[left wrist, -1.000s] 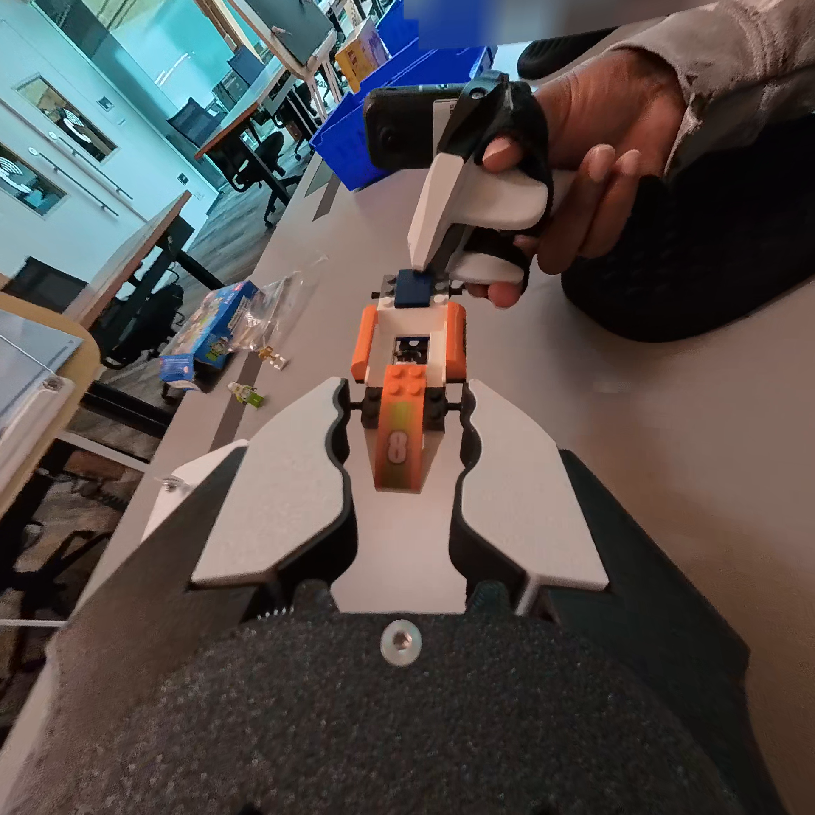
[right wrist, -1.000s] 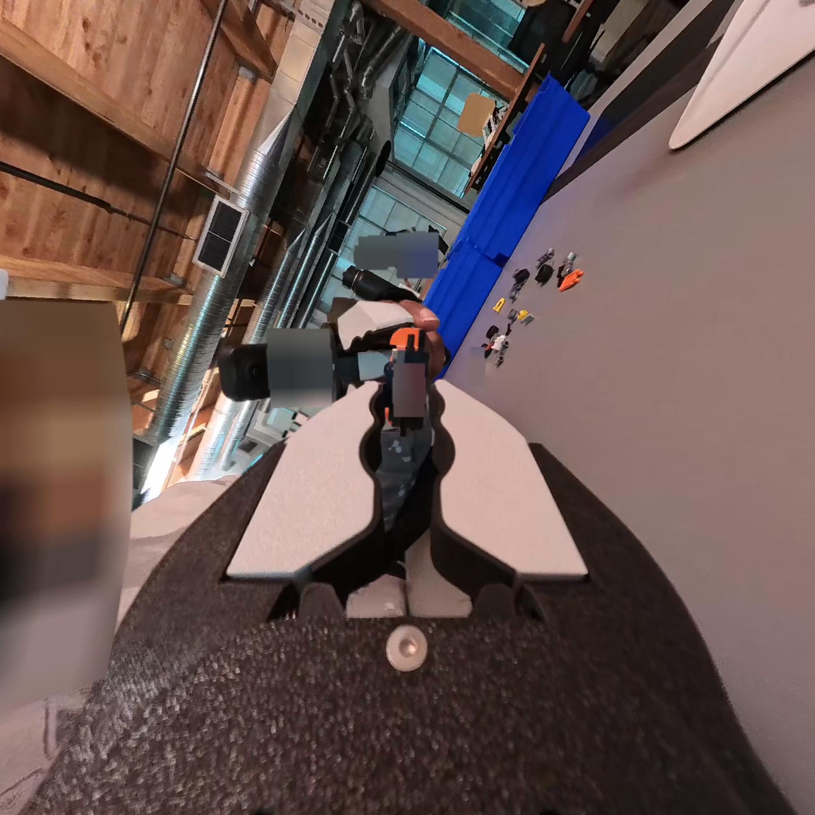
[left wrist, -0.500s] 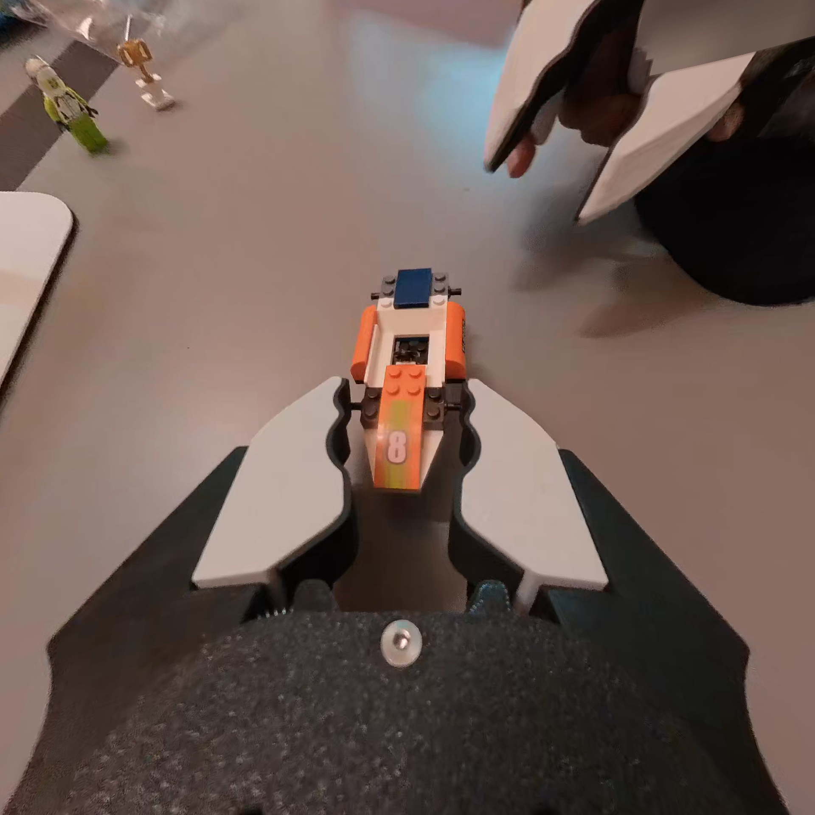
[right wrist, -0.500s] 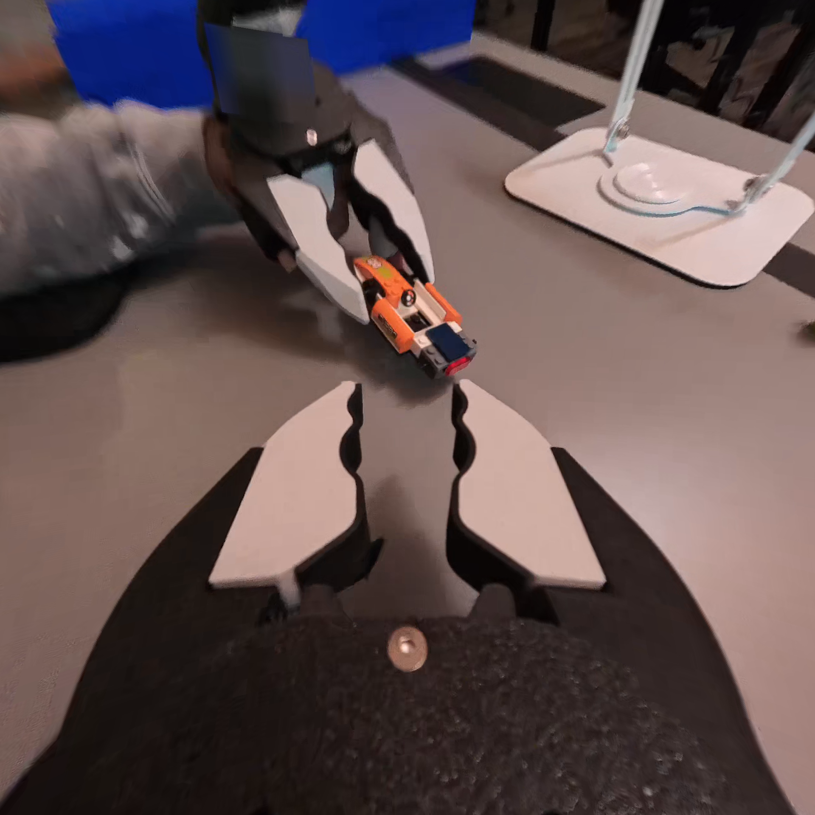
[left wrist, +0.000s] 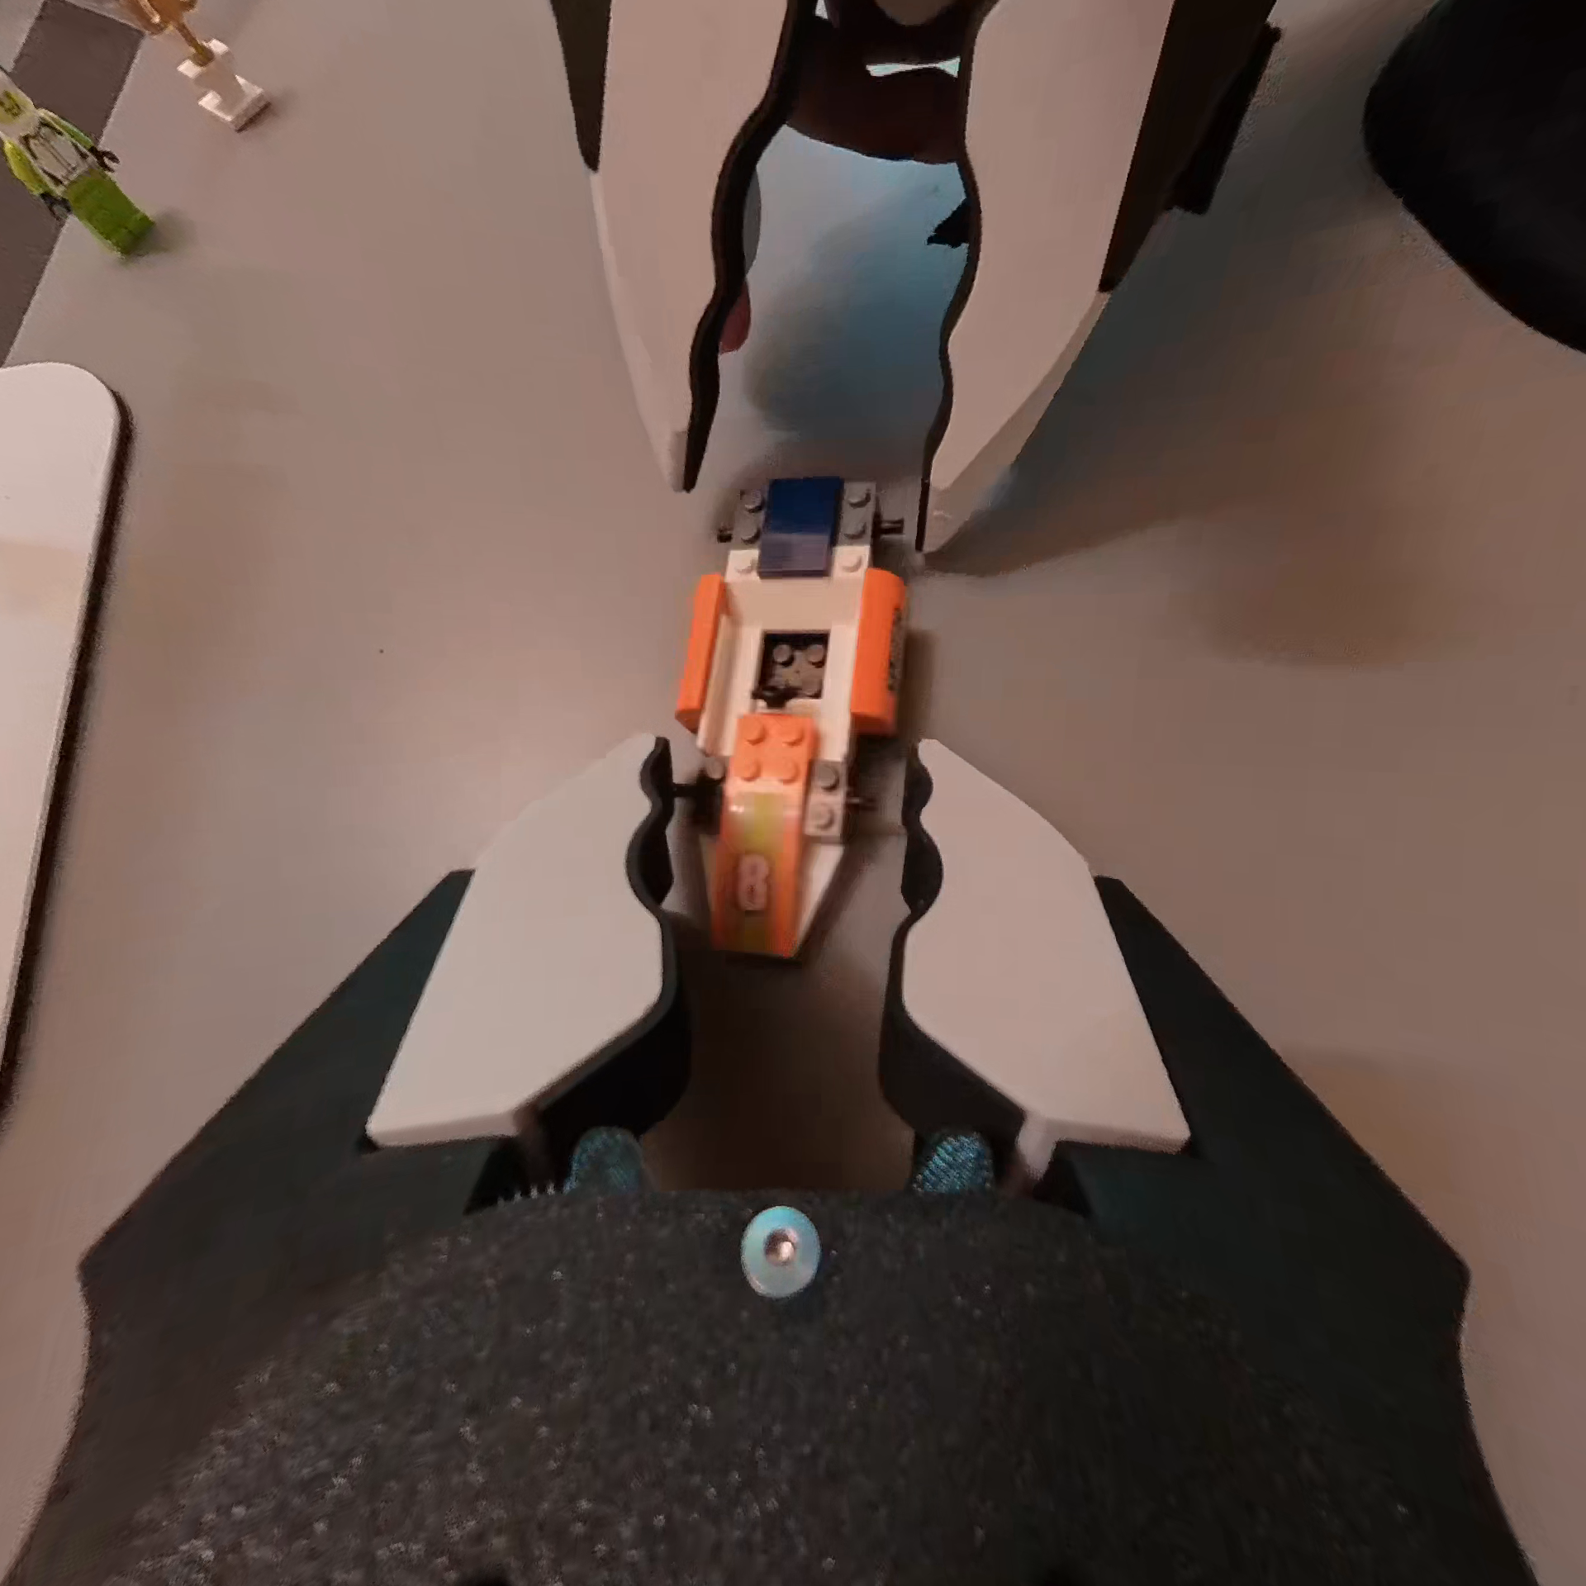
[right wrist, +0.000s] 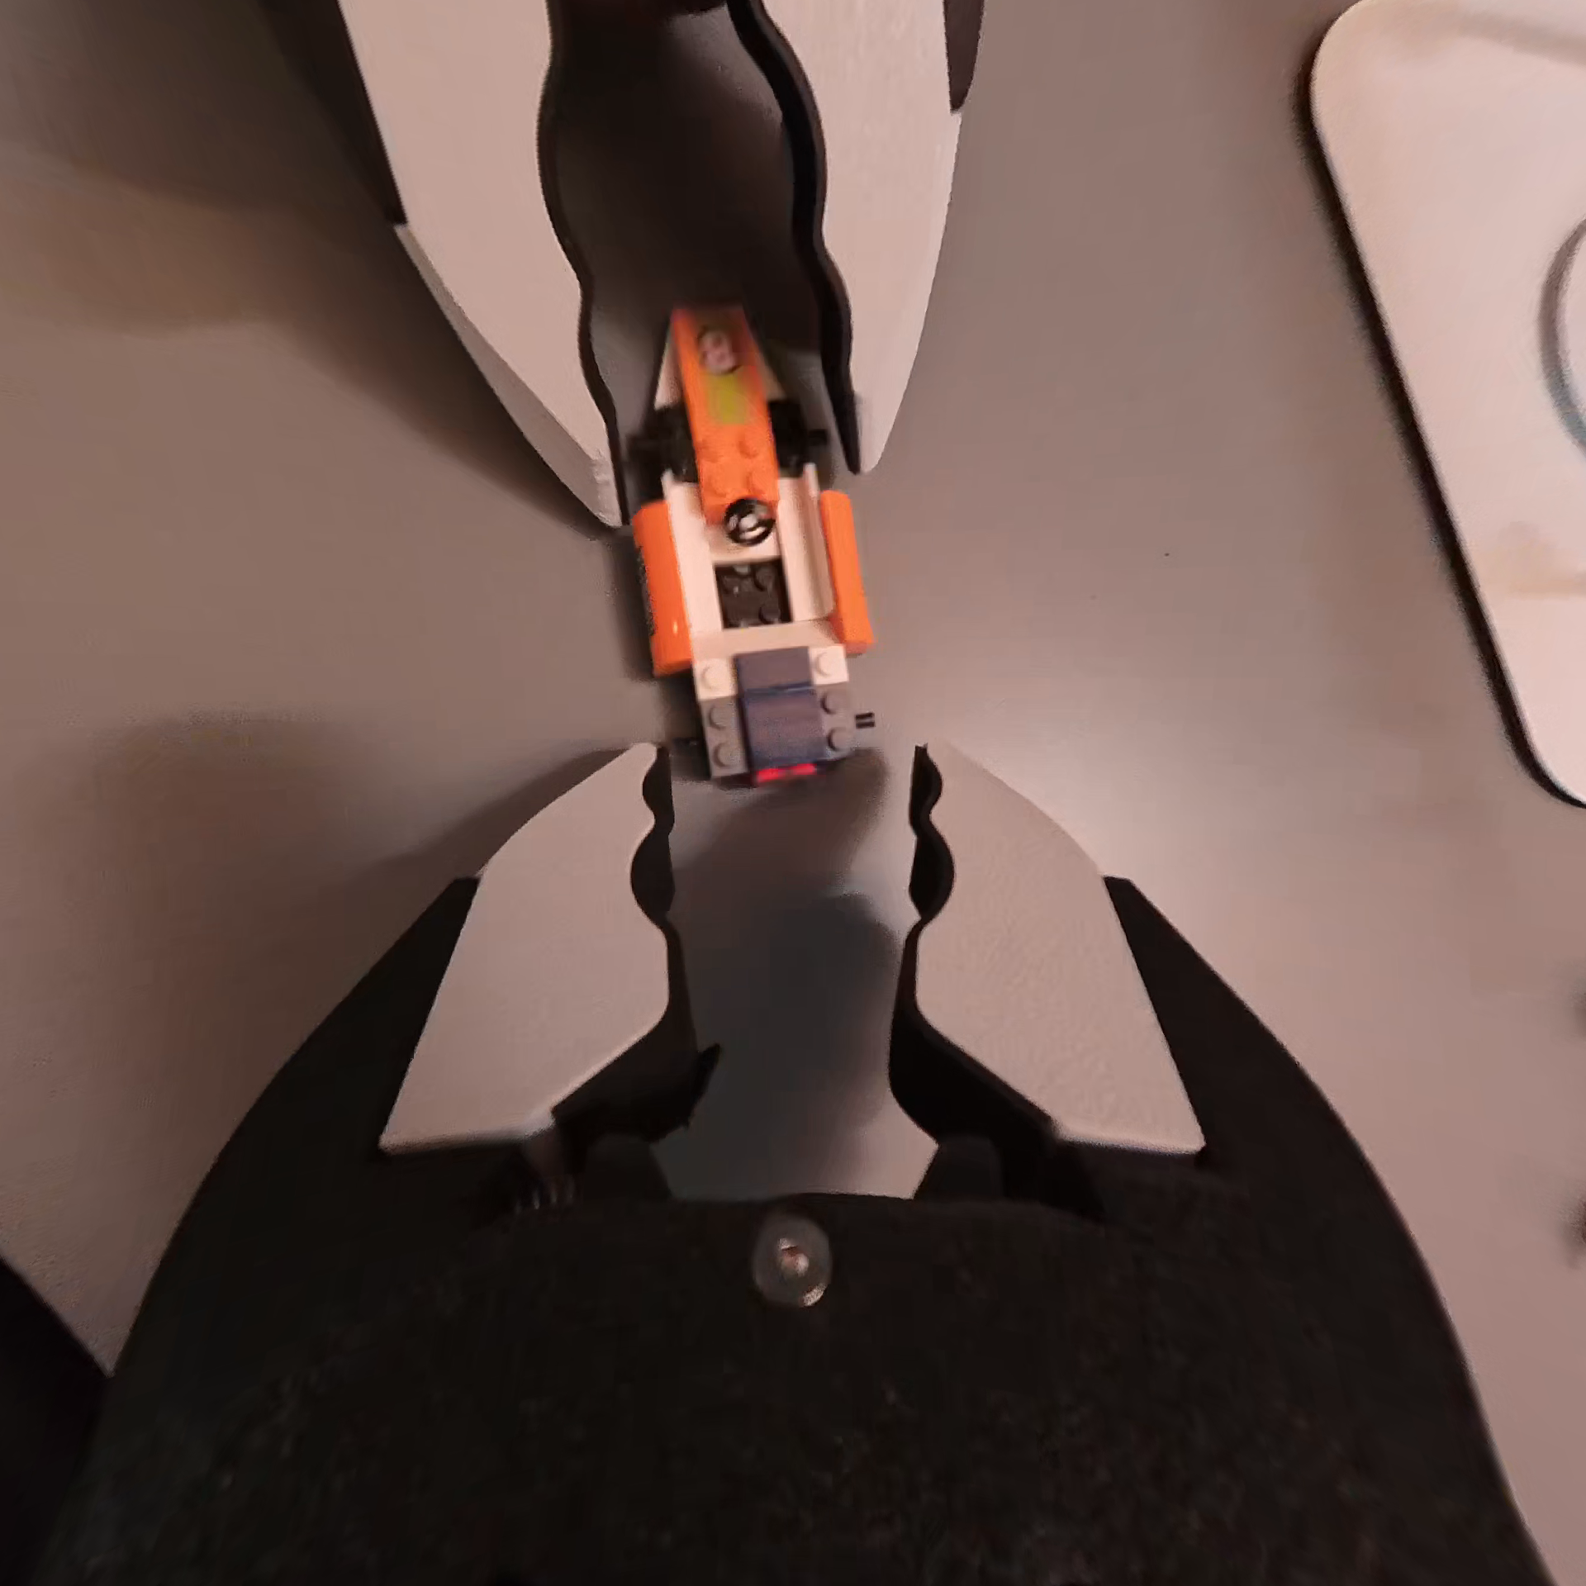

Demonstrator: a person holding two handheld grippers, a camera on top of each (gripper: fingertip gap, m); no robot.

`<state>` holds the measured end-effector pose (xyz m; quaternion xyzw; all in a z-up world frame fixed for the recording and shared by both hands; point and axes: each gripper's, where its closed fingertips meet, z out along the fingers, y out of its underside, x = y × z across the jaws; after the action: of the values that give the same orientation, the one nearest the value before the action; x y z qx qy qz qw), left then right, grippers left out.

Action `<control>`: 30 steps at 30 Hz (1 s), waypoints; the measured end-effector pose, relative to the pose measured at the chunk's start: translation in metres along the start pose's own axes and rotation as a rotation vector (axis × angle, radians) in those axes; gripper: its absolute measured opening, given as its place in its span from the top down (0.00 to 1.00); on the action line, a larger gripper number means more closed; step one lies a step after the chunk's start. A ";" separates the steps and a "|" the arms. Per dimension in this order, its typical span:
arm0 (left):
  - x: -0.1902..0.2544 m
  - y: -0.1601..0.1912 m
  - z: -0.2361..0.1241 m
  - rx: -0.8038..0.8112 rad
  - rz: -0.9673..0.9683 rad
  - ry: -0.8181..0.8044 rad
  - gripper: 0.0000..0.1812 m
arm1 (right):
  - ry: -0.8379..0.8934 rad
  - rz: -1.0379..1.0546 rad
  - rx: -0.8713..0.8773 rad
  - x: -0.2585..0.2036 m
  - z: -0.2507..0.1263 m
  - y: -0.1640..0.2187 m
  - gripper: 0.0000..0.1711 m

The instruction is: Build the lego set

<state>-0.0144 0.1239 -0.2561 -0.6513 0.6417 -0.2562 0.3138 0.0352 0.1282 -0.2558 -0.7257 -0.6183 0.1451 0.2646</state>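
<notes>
Lego car [left wrist: 794,729] lies on table [left wrist: 386,558].

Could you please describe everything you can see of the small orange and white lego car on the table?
The lego car is a long, narrow plastic build lying flat on the grey table: orange sloped nose with a number, white body, orange side panels, open dark cockpit, blue tile on grey plates at the rear, black axle pins without wheels. Its nose sits between the fingers of the open left gripper; the open right gripper flanks its rear. Whether either touches it is unclear.
</notes>
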 end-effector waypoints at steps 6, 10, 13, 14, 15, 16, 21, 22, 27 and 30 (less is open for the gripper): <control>-0.002 0.004 -0.008 -0.010 -0.003 -0.009 0.72 | -0.029 -0.010 -0.009 -0.003 0.008 -0.005 0.69; -0.005 0.009 -0.010 -0.034 0.008 -0.042 0.76 | -0.015 -0.013 0.002 -0.003 0.006 -0.002 0.74; -0.008 0.011 -0.007 -0.041 -0.001 -0.067 0.79 | 0.001 -0.005 -0.002 -0.001 0.002 0.004 0.74; -0.007 0.010 -0.006 -0.037 -0.006 -0.061 0.80 | 0.013 -0.005 -0.004 0.001 0.001 0.006 0.74; -0.007 0.010 -0.005 -0.037 -0.005 -0.067 0.81 | 0.024 -0.004 -0.003 0.002 0.000 0.007 0.74; -0.007 0.009 -0.005 -0.038 0.000 -0.073 0.81 | 0.035 -0.002 0.001 0.004 -0.001 0.008 0.74; -0.004 0.009 -0.005 -0.044 0.012 -0.074 0.82 | 0.086 0.003 0.015 0.012 -0.003 0.008 0.72; -0.005 0.010 -0.006 -0.047 0.014 -0.079 0.82 | 0.084 0.009 0.025 0.012 -0.004 0.008 0.72; -0.009 0.010 -0.012 -0.032 0.002 -0.102 0.83 | 0.091 0.035 0.042 0.012 -0.010 0.014 0.72; -0.016 0.008 -0.017 -0.015 -0.004 -0.141 0.85 | 0.097 0.057 0.077 0.013 -0.012 0.014 0.74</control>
<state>-0.0324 0.1386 -0.2494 -0.6713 0.6187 -0.2053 0.3528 0.0558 0.1375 -0.2526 -0.7386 -0.5778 0.1409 0.3176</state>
